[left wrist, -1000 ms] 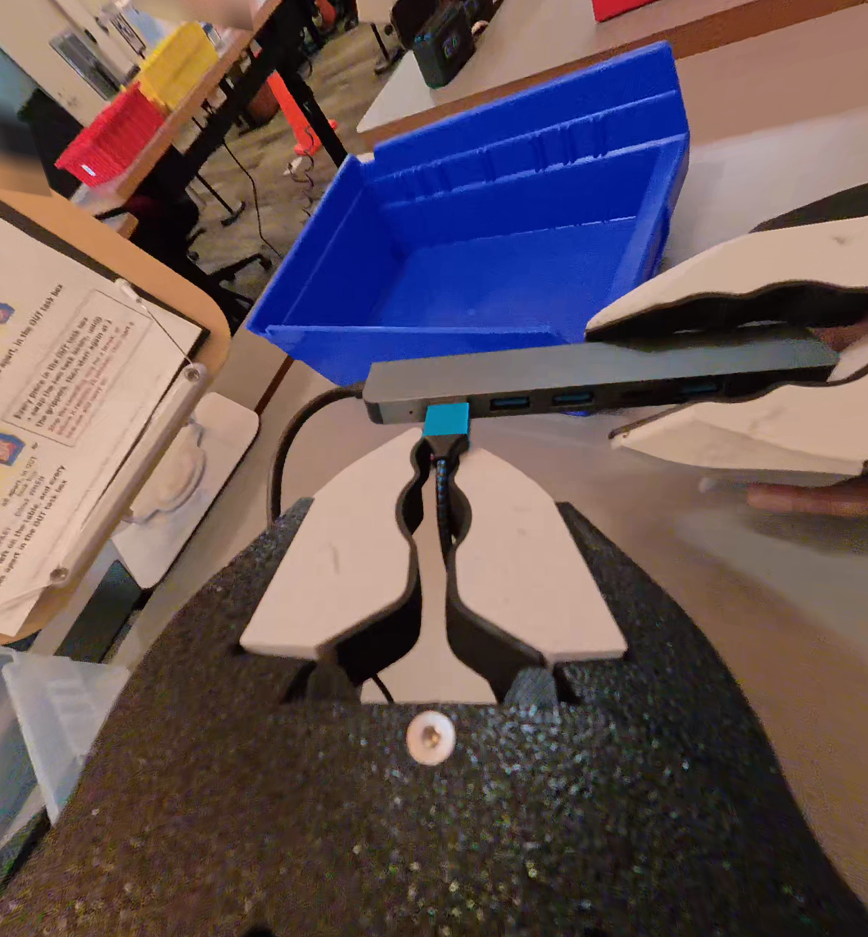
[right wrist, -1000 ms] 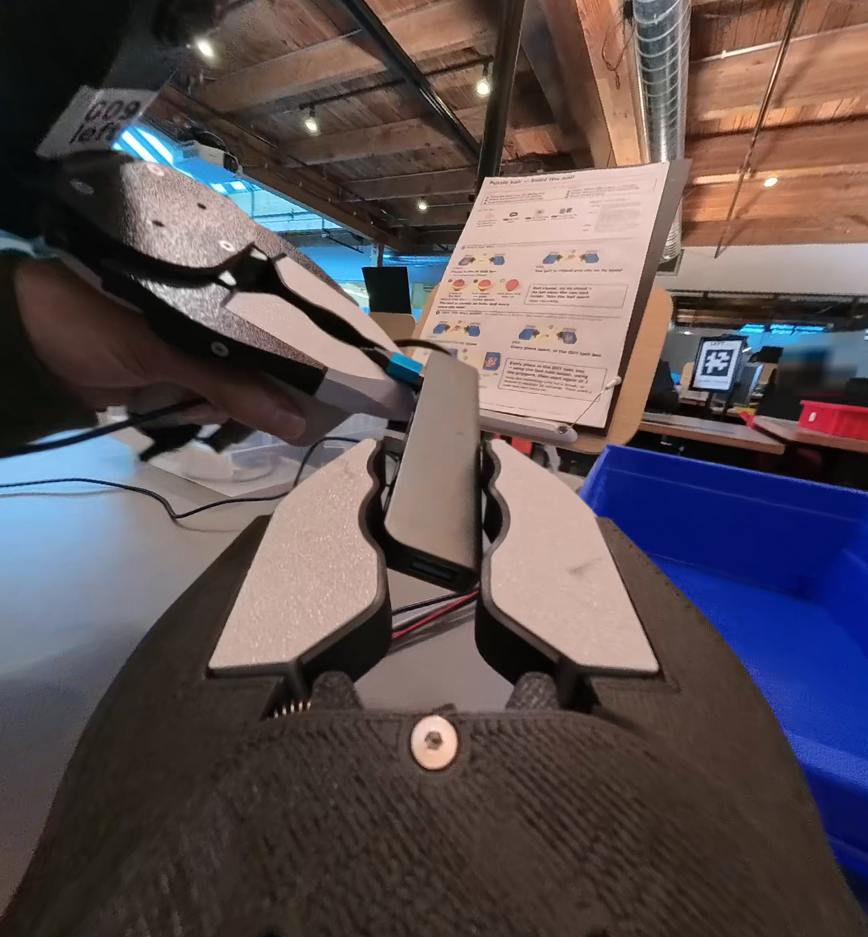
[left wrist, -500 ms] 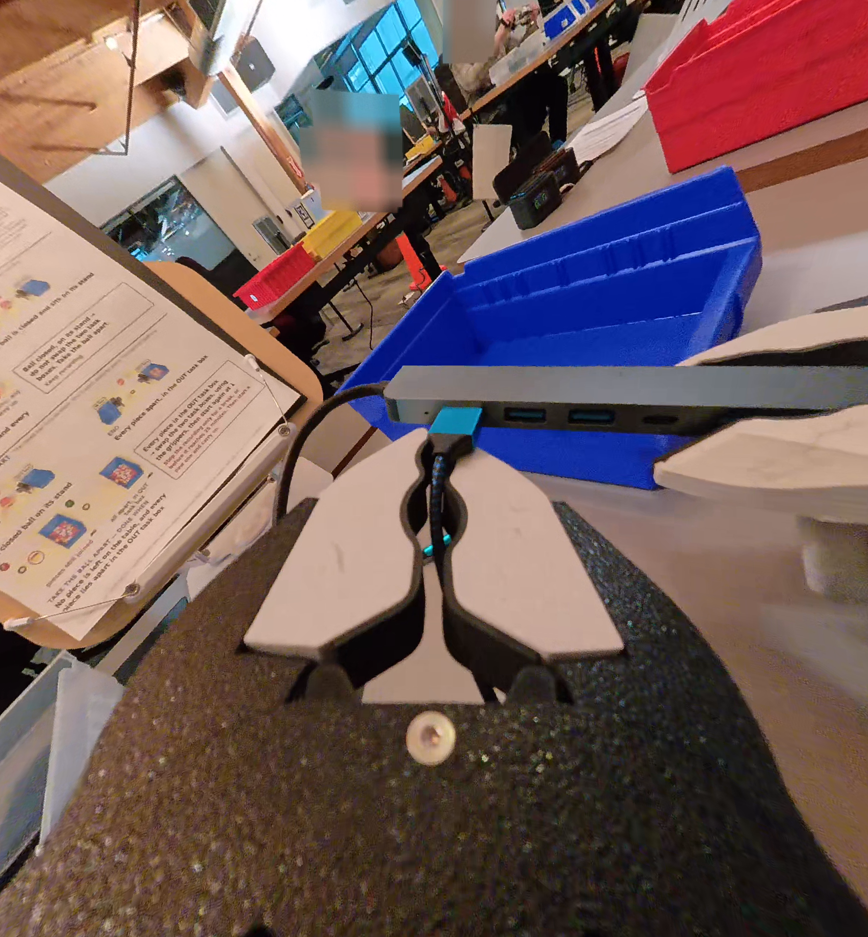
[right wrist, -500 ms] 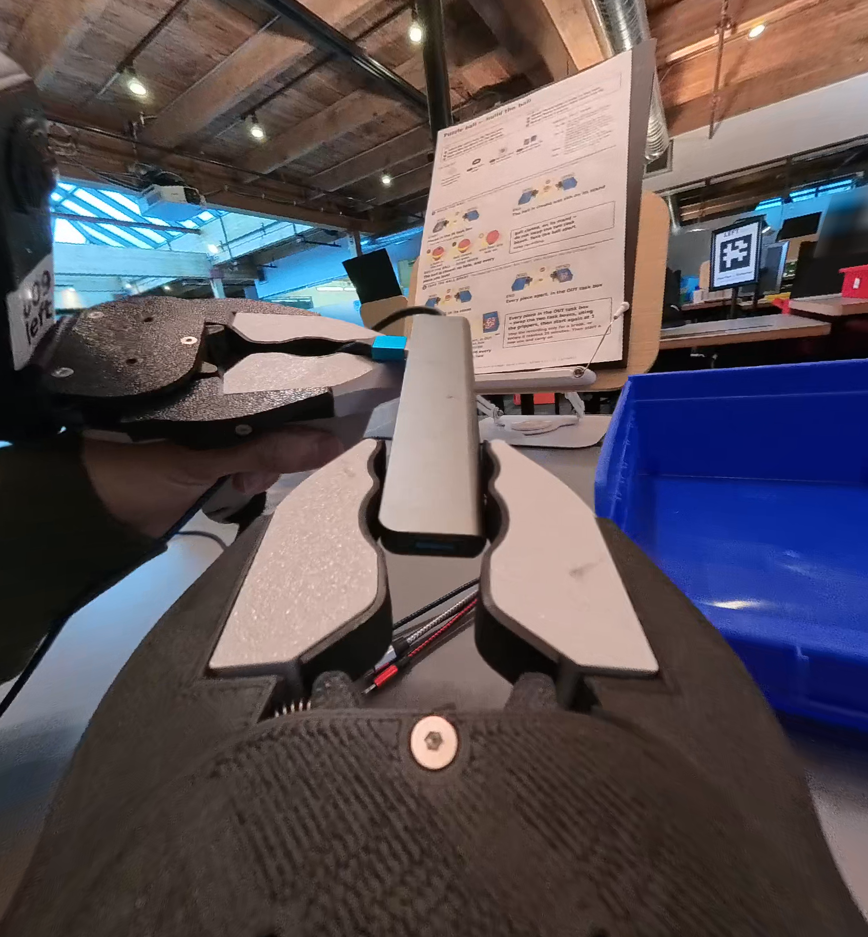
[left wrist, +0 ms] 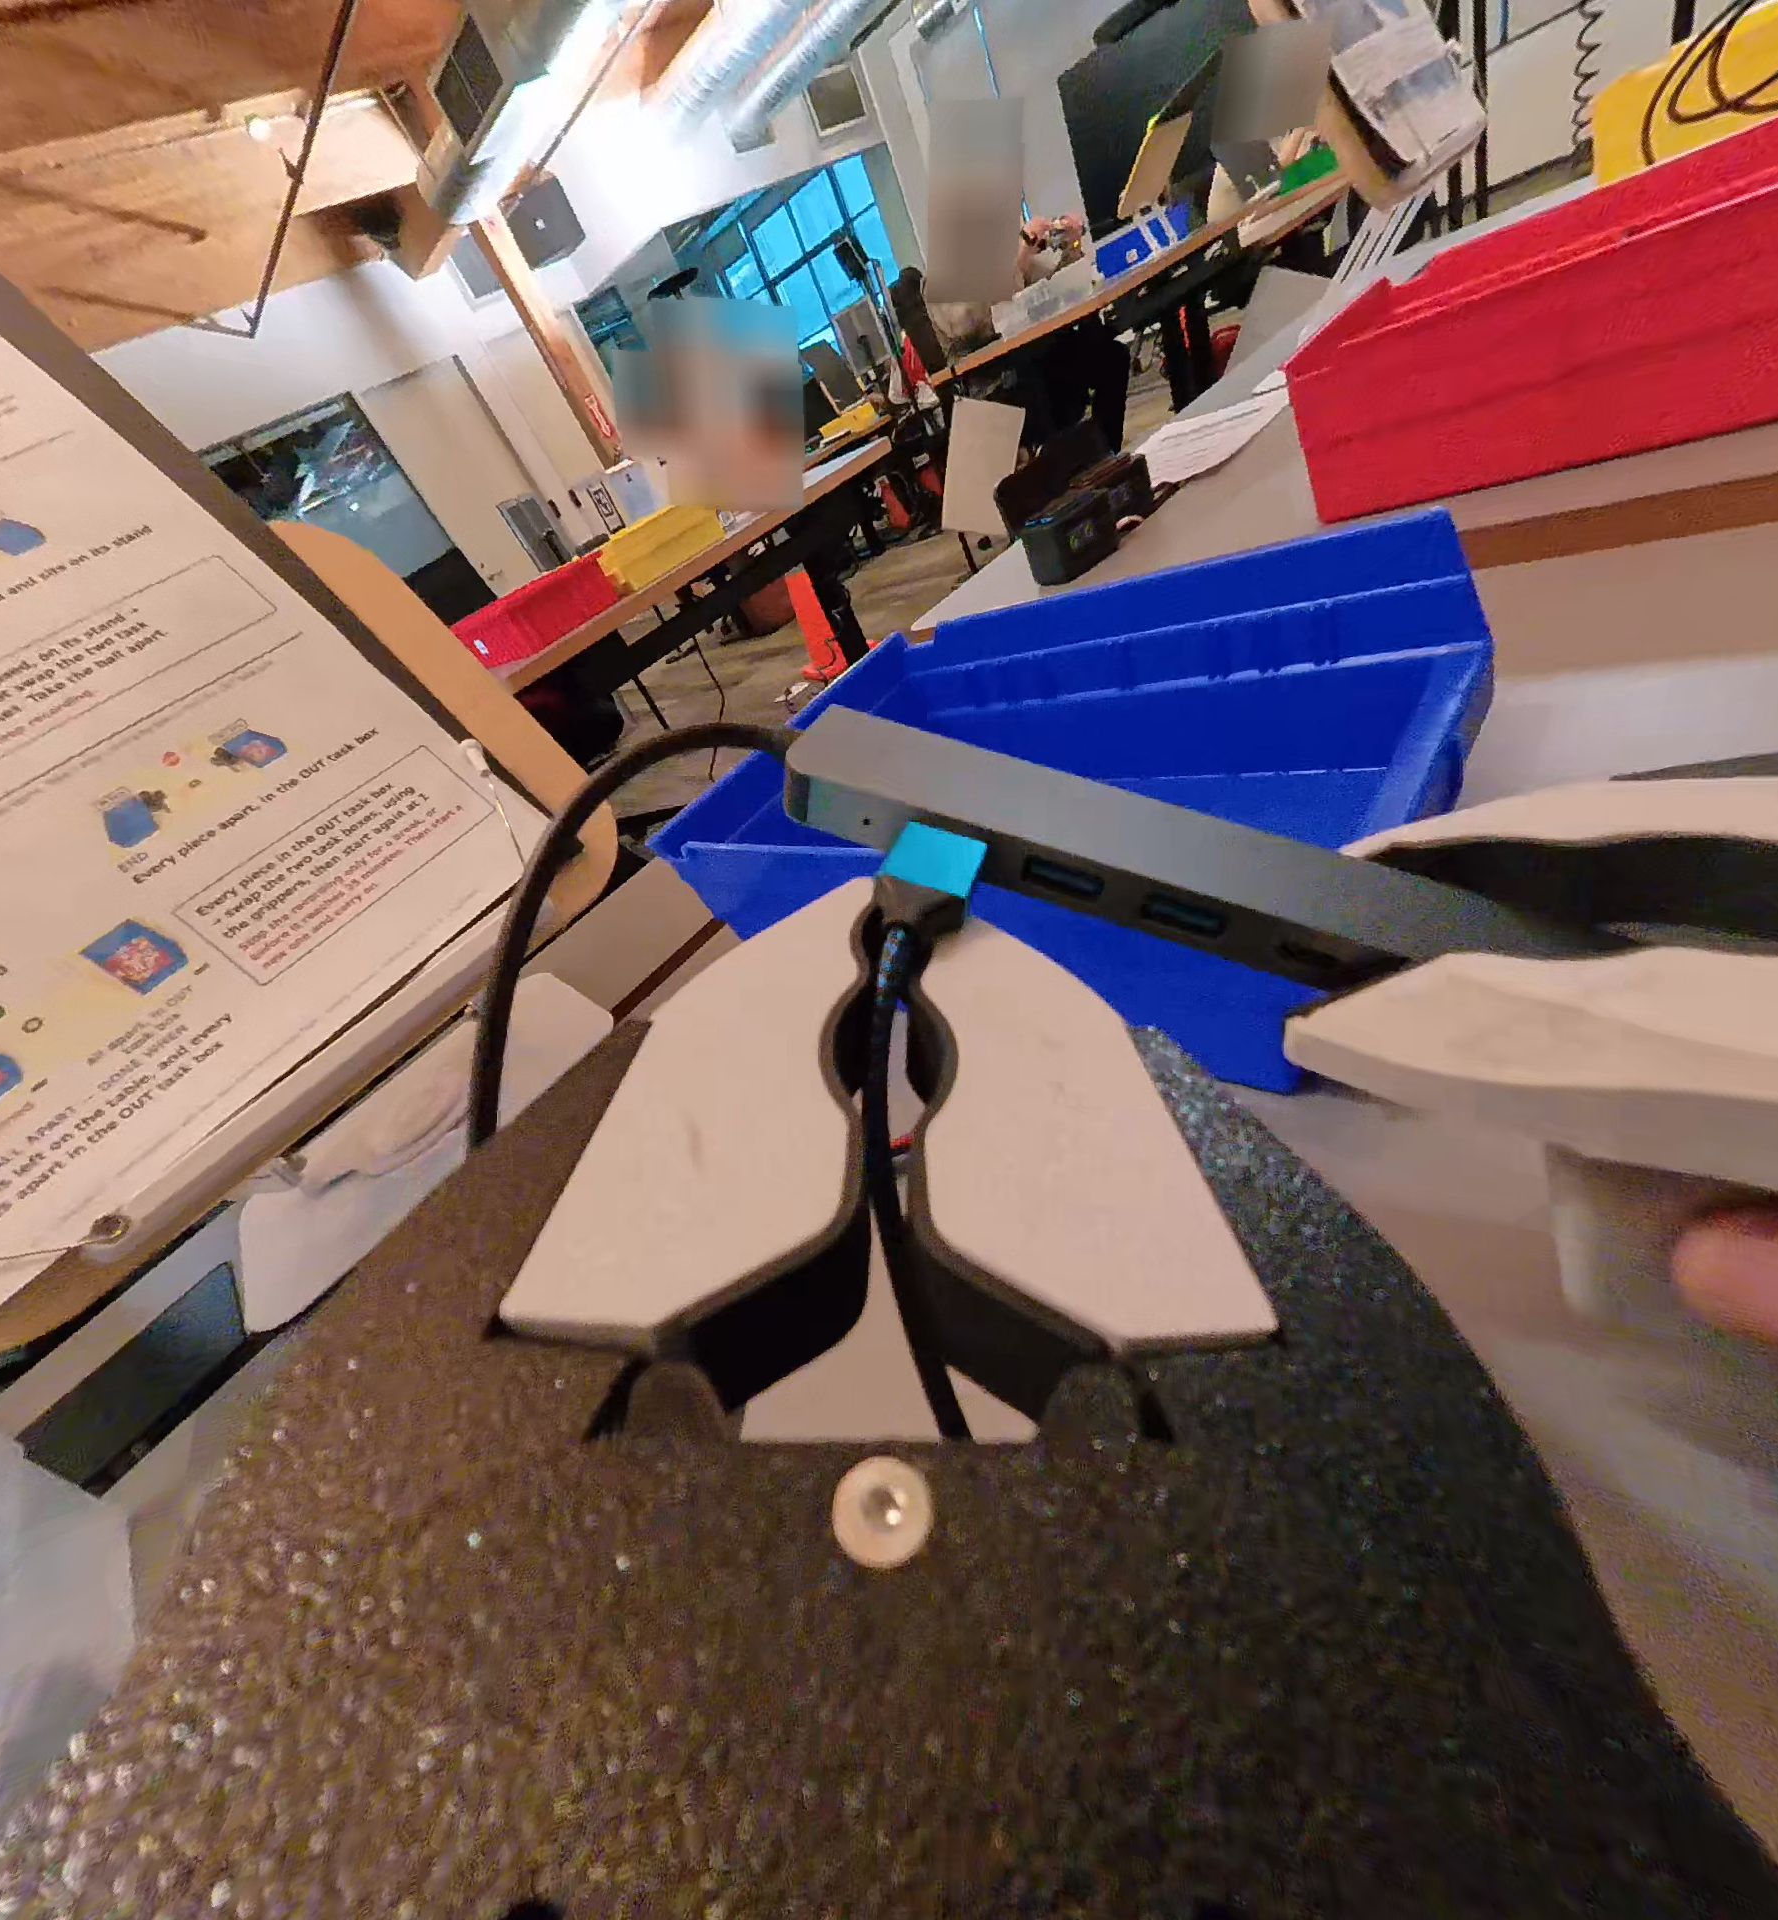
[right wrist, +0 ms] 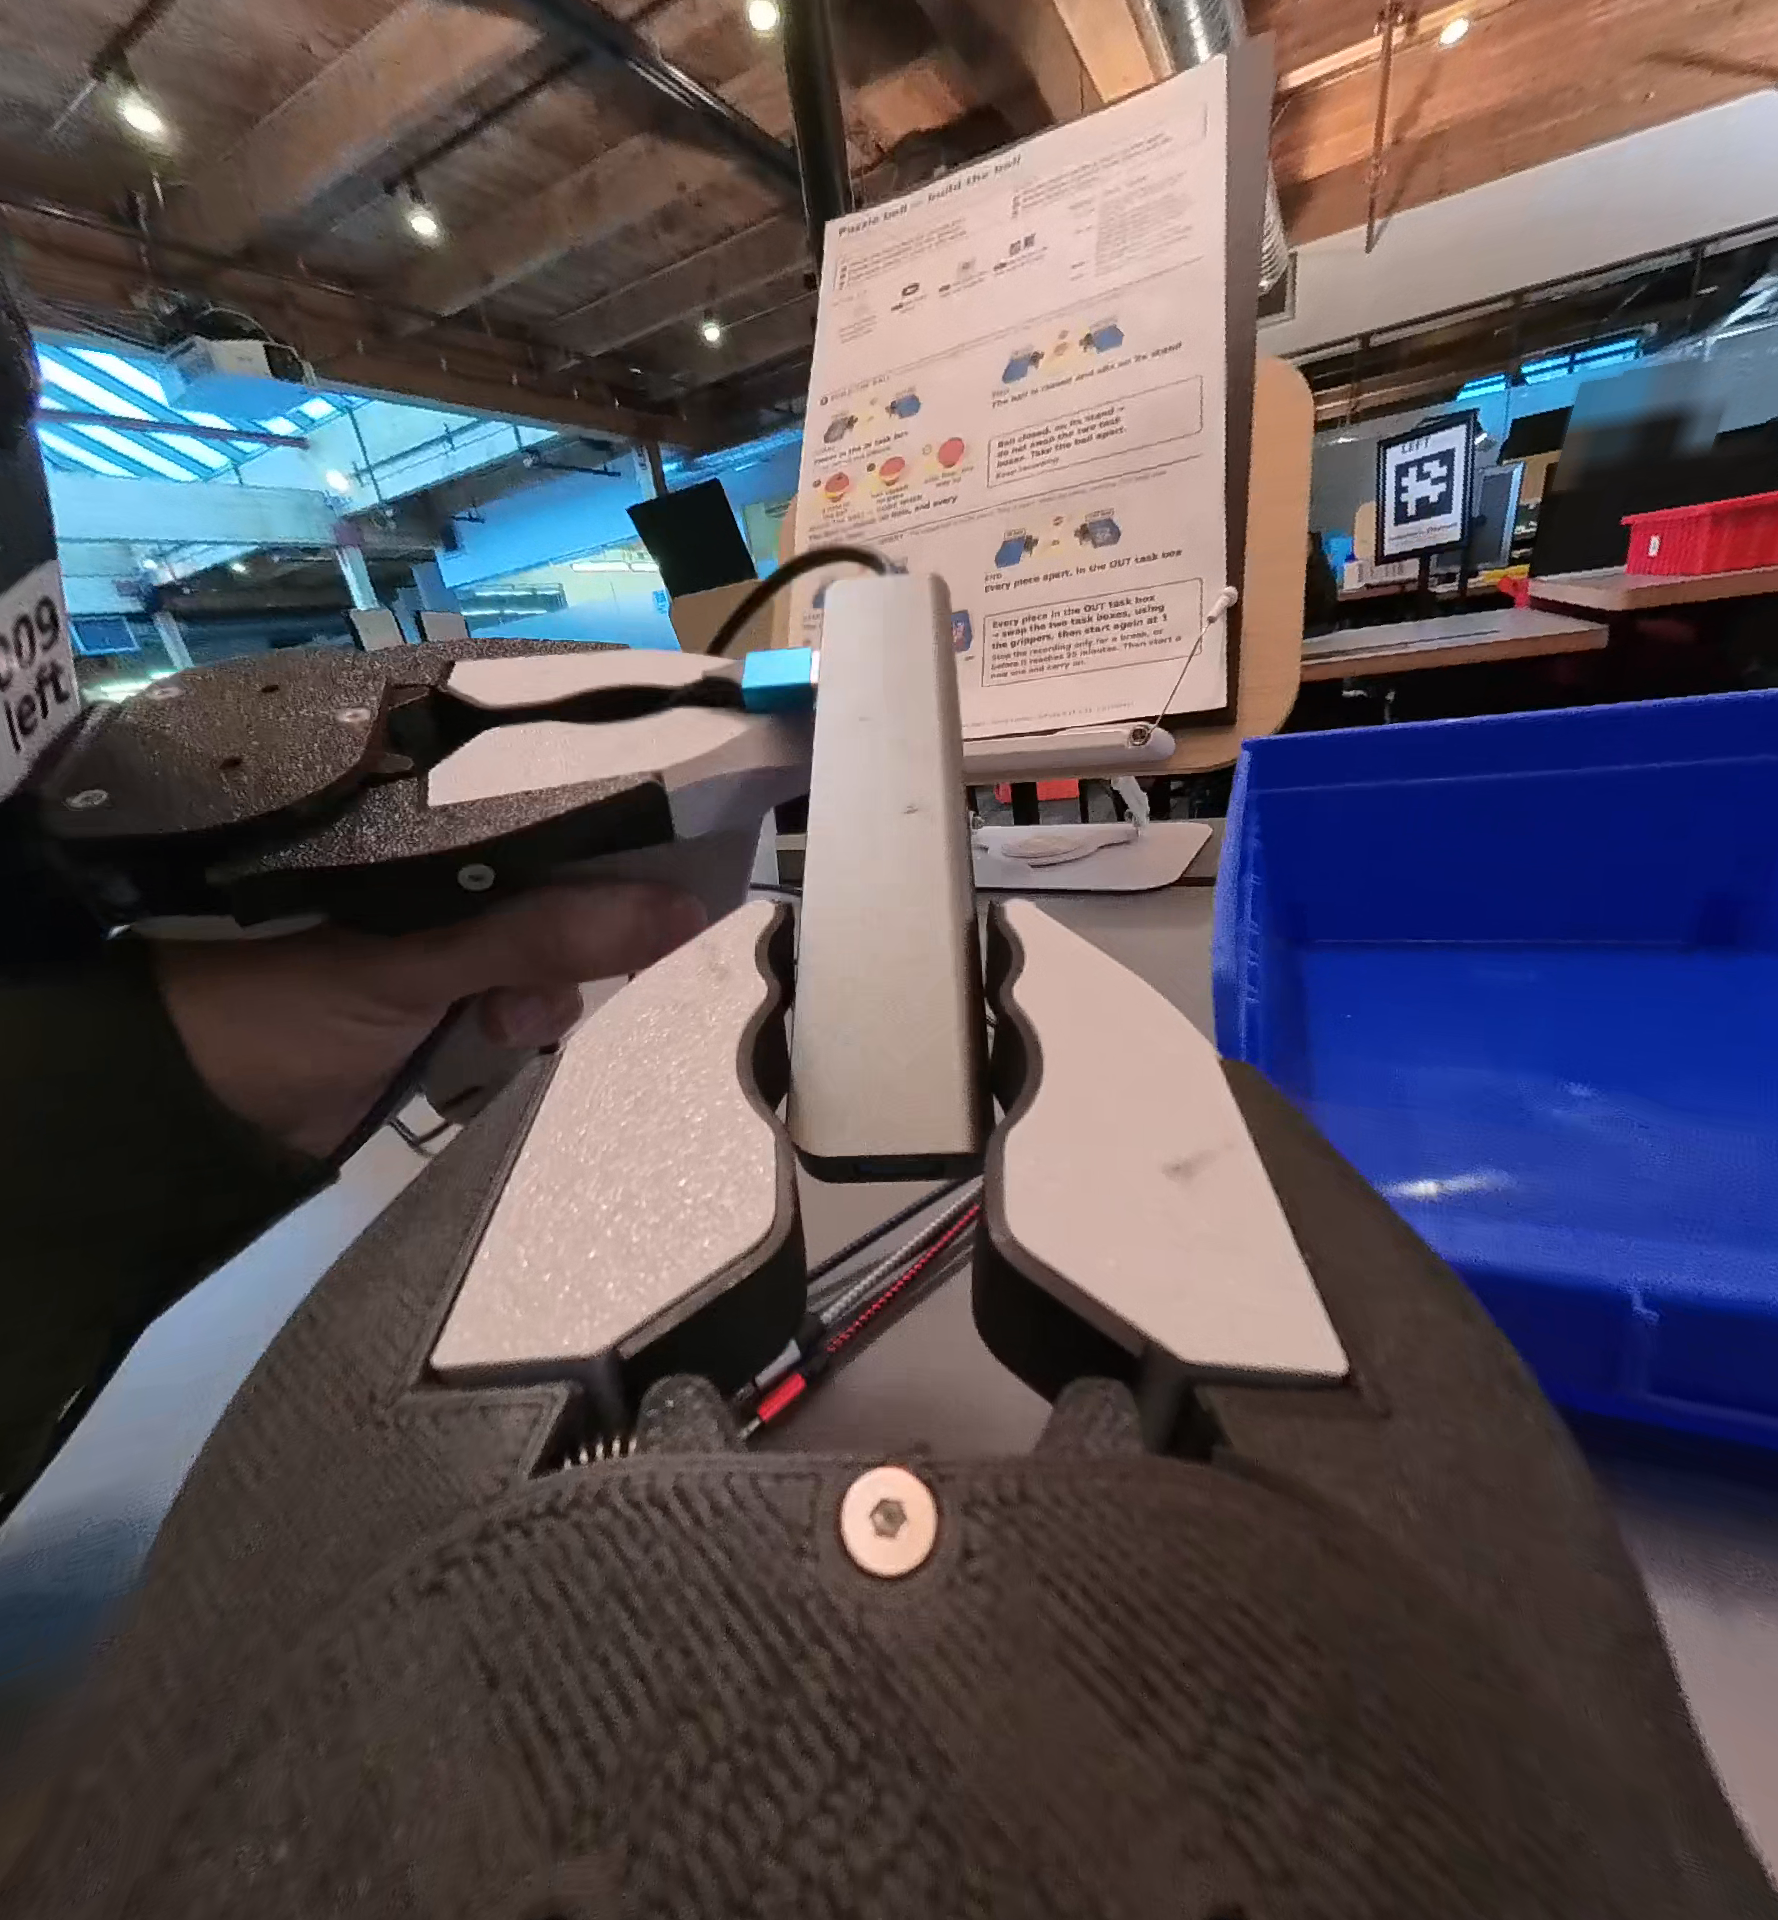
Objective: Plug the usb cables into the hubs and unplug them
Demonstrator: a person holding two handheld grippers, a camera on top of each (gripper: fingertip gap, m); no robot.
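**USB plug seated in hub, both grippers clamped**

My left gripper (left wrist: 890,940) is clenched on the braided cable (left wrist: 883,1049), fingers pinched w/ the cord running down the gap between them. Just ahead of the tips sits the blue plug (left wrist: 929,858), pushed into the side of the hub (left wrist: 1051,831) near its far-left end. Two blue ports stay bare to the right of the plug, plus a smaller slot beyond. From the hub's left end a black lead (left wrist: 532,914) arcs down past my left finger.

My right gripper (right wrist: 890,1029) grasps the hub (right wrist: 890,862) by its near end, jaws shut on both long sides; the bar points straight fwd & slightly up, held off the table (right wrist: 189,1382). In the right wrist view the left gripper (right wrist: 760,717) comes in from the left, at a right angle to the hub, plug (right wrist: 779,681) touching the hub's left edge near its far end. A hand (right wrist: 397,1018) shows beneath it. Red & black wires (right wrist: 864,1320) lie between my right fingers, below the hub.

Blue bin (right wrist: 1550,1039) sits just right of the right gripper, beyond the hub from the left. A printed sheet on a stand (right wrist: 1020,416) is up ahead of the right gripper, left of the left one. Red bin (left wrist: 1591,343) farther back right.
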